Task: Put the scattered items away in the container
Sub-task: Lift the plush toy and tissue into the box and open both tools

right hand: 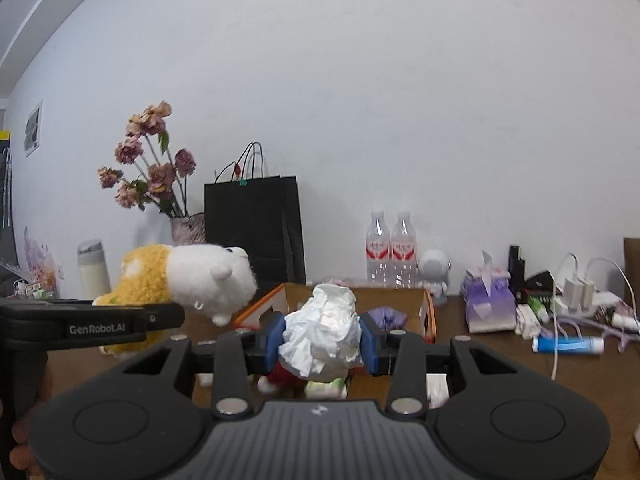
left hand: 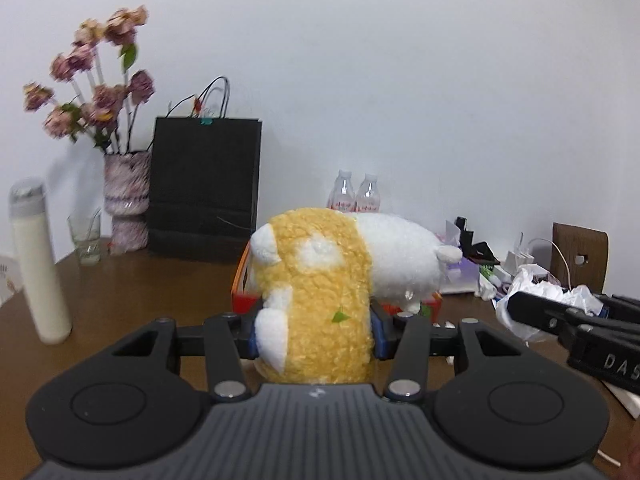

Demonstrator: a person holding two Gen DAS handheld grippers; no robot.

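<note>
White wall behind, brown wooden table below, its far edge crowded: a black paper bag, a vase of dried flowers, two water bottles, a tissue pack and loose cables.

Left tongs: jaws partly closed and pressing on a yellow-and-white plush toy, gripped across its yellow hind part. The white head end projects forward, unsupported, over the near edge of the cardboard box. The toy is clear of the table.

Right tongs: jaws narrow, clamped on a crumpled white paper wad, held in front of the same box. The box has orange-trimmed flaps and is open at the top; a purple item already lies inside.

Handling assessment: the plush toy is judged light, soft and compressible. The pads sink into the pile, so a grip across the body, as now, should hold, though the free head end may sag or swing. The paper wad is judged very light and crushable, with no slip risk, but it may cling to the pads on release.

Status: both items are carried, neither is in the box yet. Small items remain on the table beneath the right tongs; their kind cannot be told.
</note>
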